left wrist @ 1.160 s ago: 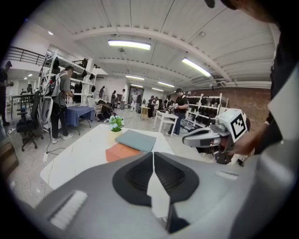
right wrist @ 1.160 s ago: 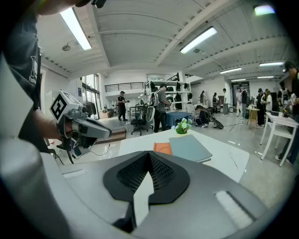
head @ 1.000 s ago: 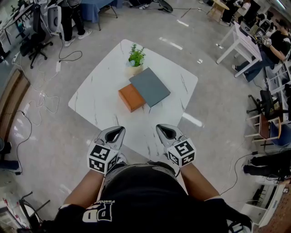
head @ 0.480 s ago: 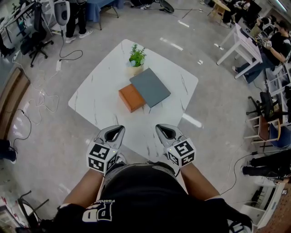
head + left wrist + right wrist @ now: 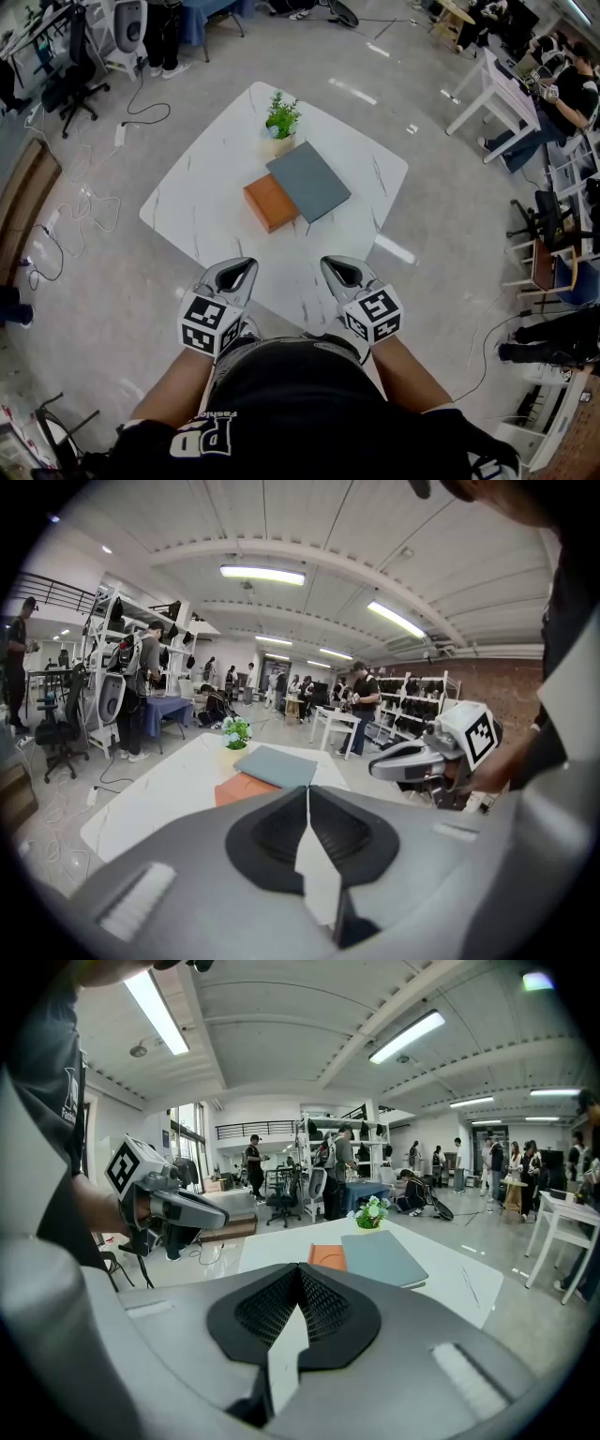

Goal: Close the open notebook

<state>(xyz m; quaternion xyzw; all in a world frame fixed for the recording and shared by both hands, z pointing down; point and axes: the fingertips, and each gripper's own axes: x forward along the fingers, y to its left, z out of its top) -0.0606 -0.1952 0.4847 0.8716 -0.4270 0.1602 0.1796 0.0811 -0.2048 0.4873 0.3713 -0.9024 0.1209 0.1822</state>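
Observation:
A grey flat notebook lies closed near the middle of the white marble table. Its near-left edge rests over an orange book. Both also show far off in the left gripper view, grey notebook and orange book, and in the right gripper view, grey notebook and orange book. My left gripper and right gripper hover close to my body at the table's near corner. Both are well short of the notebook, shut with nothing between the jaws.
A small potted plant stands just behind the notebook. Cables trail on the floor to the left. Office chairs, white desks and people fill the room's edges.
Both grippers and the things on the table stay put. Only a person at the far left of the room has shifted.

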